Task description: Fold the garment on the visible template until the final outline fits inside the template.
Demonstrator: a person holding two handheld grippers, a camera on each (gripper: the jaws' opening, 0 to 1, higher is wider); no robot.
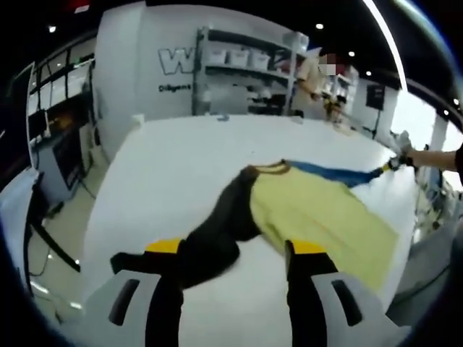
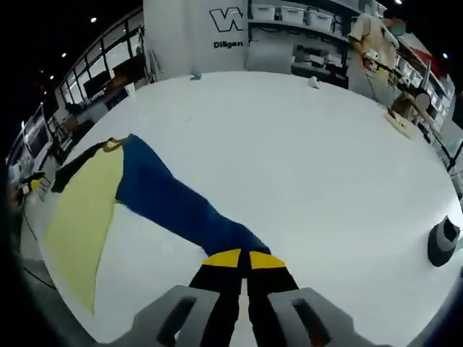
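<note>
In the right gripper view the right gripper (image 2: 242, 262) rises from the bottom centre with its yellow-tipped jaws pressed together, clenched on the end of the blue sleeve (image 2: 181, 206). That sleeve runs up and left from the tips to the garment (image 2: 79, 217), whose yellow body lies at the left of the frame with its dark collar at upper left, all on the white table (image 2: 304, 166). A small dark object (image 2: 443, 242) sits well apart at the right edge.

In the left gripper view the left gripper (image 1: 235, 253) comes up from the bottom with jaws spread. The black sleeve (image 1: 217, 235) drapes between and over the left jaw, but whether anything is pinched cannot be told; the jaws look released. The yellow body stretches up and right from the right jaw towards centre right, and the blue sleeve continues to the far right edge, where the other gripper holds its end beside a person's hand (image 1: 434, 157). Shelving (image 1: 246, 69) stands in the upper centre.

No template outline can be made out on the table. The step in hand seems to be spreading the garment by its sleeves, before any fold. The next move likely calls for the left gripper to close on the black sleeve, then both sleeves to be carried inward over the yellow body
</note>
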